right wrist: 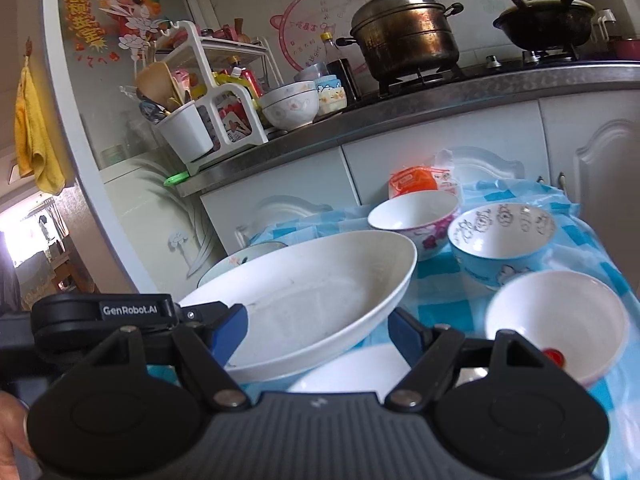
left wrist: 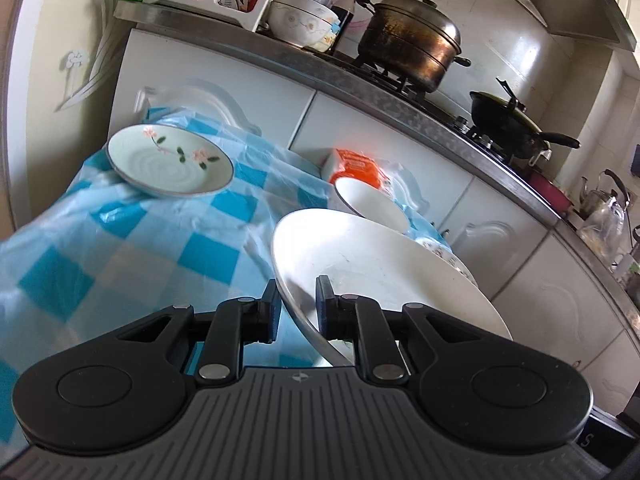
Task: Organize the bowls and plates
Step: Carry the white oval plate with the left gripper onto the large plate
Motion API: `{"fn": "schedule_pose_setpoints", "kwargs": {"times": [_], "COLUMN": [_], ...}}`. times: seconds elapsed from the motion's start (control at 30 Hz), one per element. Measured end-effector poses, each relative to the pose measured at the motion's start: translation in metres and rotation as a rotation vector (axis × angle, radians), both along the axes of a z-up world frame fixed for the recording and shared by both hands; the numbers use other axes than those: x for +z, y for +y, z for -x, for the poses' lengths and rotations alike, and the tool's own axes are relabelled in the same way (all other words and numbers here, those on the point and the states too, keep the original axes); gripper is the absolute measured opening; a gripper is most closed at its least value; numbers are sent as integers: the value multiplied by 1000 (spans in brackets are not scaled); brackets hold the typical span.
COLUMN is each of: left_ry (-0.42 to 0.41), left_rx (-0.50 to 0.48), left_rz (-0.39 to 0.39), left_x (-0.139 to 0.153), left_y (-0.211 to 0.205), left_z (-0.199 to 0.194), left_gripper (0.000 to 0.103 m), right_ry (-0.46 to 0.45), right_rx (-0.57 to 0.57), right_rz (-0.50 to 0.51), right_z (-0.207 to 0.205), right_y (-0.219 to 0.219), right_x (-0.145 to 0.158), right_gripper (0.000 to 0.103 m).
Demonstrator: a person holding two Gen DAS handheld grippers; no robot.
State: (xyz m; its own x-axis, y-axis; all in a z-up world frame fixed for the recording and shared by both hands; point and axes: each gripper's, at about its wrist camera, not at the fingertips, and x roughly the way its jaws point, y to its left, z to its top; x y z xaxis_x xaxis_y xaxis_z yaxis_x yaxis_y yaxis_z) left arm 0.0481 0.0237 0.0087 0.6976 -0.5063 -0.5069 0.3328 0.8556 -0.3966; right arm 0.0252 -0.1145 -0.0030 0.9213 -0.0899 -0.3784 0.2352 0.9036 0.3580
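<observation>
My left gripper (left wrist: pixel 298 304) pinches the near rim of the big white plate (left wrist: pixel 372 256), empty and tilted above the blue checked cloth (left wrist: pixel 132 240), hiding much of the white bowl (left wrist: pixel 372 204) behind, while my right gripper (right wrist: pixel 318 332) hangs wide apart beside the same plate.
</observation>
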Motion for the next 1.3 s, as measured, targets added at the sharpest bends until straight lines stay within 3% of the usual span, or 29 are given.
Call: {"fn": "schedule_pose_setpoints", "kwargs": {"times": [0.5,1.0,1.3], "left_ry": [30,62,63], "left_rx": [-48,-69,-48], "left_rz": [-60,-128,-153], "left_x": [-12,-28,-36], "left_y": [-3,-18,-25], "left_z": [57,72,65], "left_gripper": [14,16,17], "right_ry": [57,101,98], "right_rx": [-4,-30,-21], "right_rz": [-18,-65,-8], "right_z": [63,82,83], "right_y": [13,8,12], "right_x": [-25,-45,-47], "right_gripper": [78,78,78]}}
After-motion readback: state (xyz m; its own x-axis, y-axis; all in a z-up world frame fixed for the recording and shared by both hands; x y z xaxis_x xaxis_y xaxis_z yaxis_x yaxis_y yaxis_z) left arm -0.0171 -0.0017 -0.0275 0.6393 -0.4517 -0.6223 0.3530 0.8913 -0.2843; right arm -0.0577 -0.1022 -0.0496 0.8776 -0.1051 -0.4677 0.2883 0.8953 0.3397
